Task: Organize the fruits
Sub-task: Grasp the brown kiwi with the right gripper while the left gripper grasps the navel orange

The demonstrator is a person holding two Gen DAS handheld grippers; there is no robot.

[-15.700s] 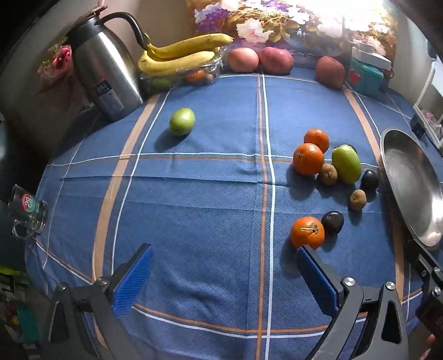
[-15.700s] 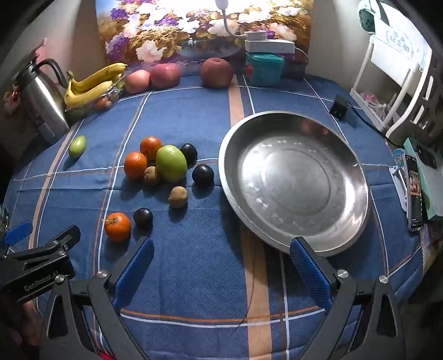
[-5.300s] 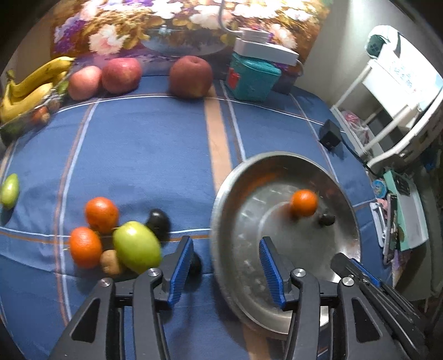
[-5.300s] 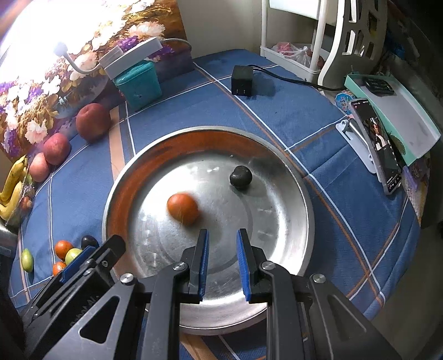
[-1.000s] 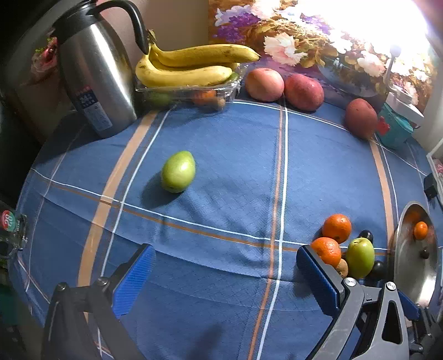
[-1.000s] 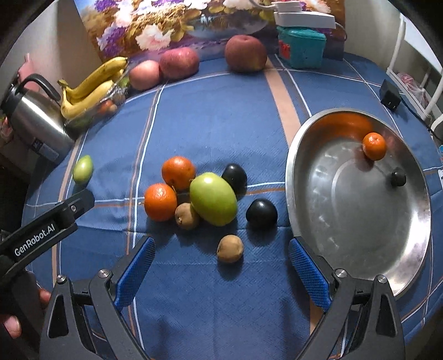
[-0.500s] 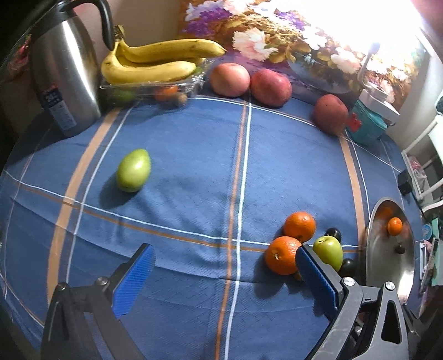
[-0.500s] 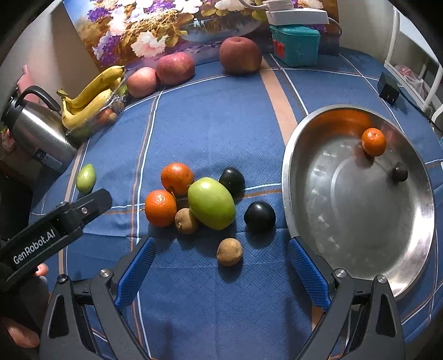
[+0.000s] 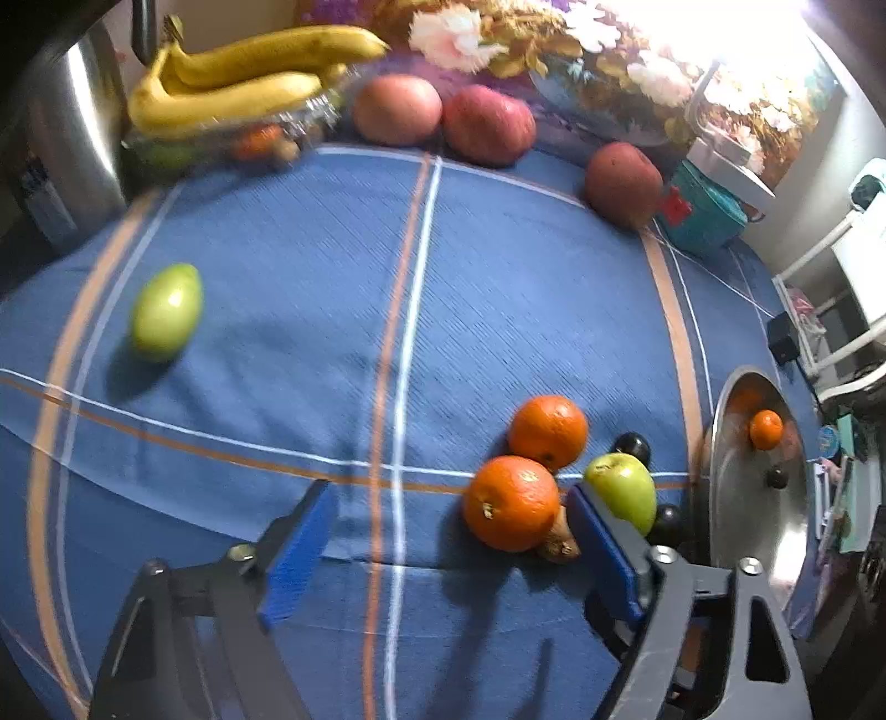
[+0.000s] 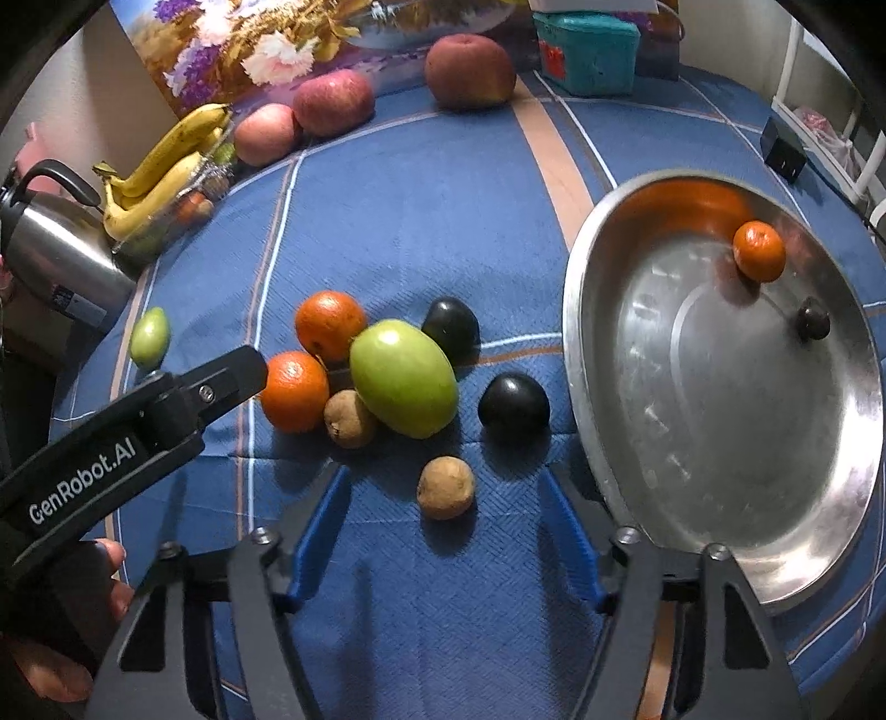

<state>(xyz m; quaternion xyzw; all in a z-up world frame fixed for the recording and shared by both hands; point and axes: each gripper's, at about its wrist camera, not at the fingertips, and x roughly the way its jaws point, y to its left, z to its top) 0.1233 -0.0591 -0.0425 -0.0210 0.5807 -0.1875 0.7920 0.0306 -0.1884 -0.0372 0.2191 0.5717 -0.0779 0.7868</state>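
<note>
Two oranges (image 9: 512, 501) (image 9: 548, 432), a big green fruit (image 10: 404, 379), two brown kiwis (image 10: 446, 487) (image 10: 349, 418) and two dark plums (image 10: 512, 407) (image 10: 451, 324) lie clustered on the blue cloth. My left gripper (image 9: 451, 554) hovers open with its jaws closing. The nearer orange sits just ahead of its right finger (image 9: 603, 548), untouched. My right gripper (image 10: 446, 548) is open too, jaws closing, with the loose kiwi just ahead between its fingers and unpressed. The metal plate (image 10: 576, 343) holds a small orange (image 10: 758, 249) and a small dark fruit (image 10: 813, 325).
A lone green fruit (image 9: 166, 310) lies far left. Bananas (image 9: 249, 72), three red apples (image 9: 487, 124), a steel kettle (image 10: 50, 255) and a teal box (image 10: 587, 44) line the back edge. A black charger (image 10: 781, 149) sits behind the plate. A hand (image 10: 66, 609) holds the left gripper's body (image 10: 138, 421).
Both grippers' jaws have narrowed. The left gripper has swung right and down toward the orange cluster. The right gripper has edged slightly closer to the loose kiwi.
</note>
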